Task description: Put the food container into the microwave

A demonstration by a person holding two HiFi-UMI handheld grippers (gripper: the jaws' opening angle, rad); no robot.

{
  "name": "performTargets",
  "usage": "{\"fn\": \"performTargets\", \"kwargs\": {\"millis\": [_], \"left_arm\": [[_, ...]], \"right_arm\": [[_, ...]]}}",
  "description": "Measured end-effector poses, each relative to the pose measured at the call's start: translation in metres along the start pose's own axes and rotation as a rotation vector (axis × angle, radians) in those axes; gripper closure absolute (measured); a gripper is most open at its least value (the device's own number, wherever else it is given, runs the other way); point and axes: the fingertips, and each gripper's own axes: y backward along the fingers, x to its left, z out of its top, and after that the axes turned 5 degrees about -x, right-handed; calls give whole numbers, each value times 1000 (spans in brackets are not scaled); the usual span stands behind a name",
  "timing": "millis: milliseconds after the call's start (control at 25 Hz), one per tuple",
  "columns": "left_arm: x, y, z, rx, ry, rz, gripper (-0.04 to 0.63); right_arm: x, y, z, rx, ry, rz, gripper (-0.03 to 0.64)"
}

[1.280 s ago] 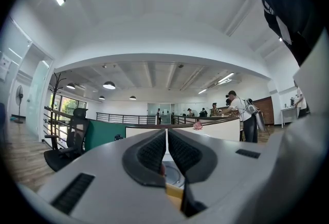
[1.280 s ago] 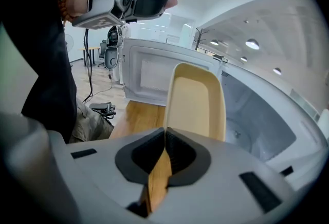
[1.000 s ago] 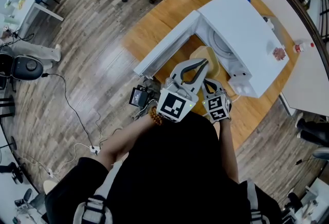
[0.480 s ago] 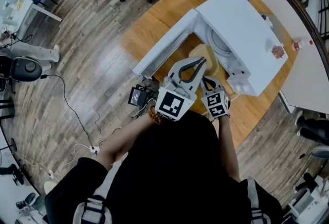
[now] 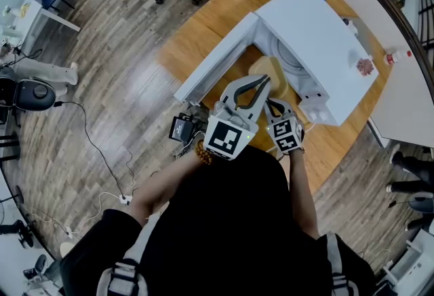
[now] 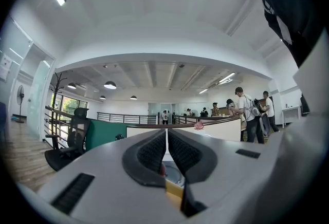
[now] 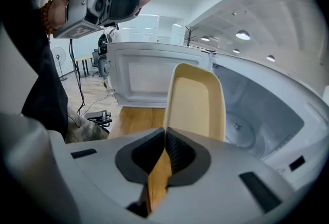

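At the mouth of the open microwave, the food container hangs above the table, just short of the cavity and not yet inside it. I have it by its near rim: the right gripper is clenched on that edge, and the container's long axis runs straight out from the jaws toward the oven. In the right gripper view the cavity and its glass turntable lie ahead and to the right of the container, while the door stands swung wide on the left. So, as I judge it, the coming move is a push forward with a drift to the right, keeping the far end clear of the cavity's edge. The left gripper sits just beside the right one, above the container and on the door side; its own view shows the jaws pressed together with nothing between them, pointing up and over the oven. The right hand is the one carrying the load and nearer the opening, so I would let it finish alone.
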Motion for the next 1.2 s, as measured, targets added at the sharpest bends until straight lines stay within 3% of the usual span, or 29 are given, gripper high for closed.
{"fn": "performTargets", "kwargs": {"millis": [1200], "left_arm": [[8,-1,-7,10,21,26,564]], "right_arm": [[-53,-27,17,8,76,-16,595]]}}
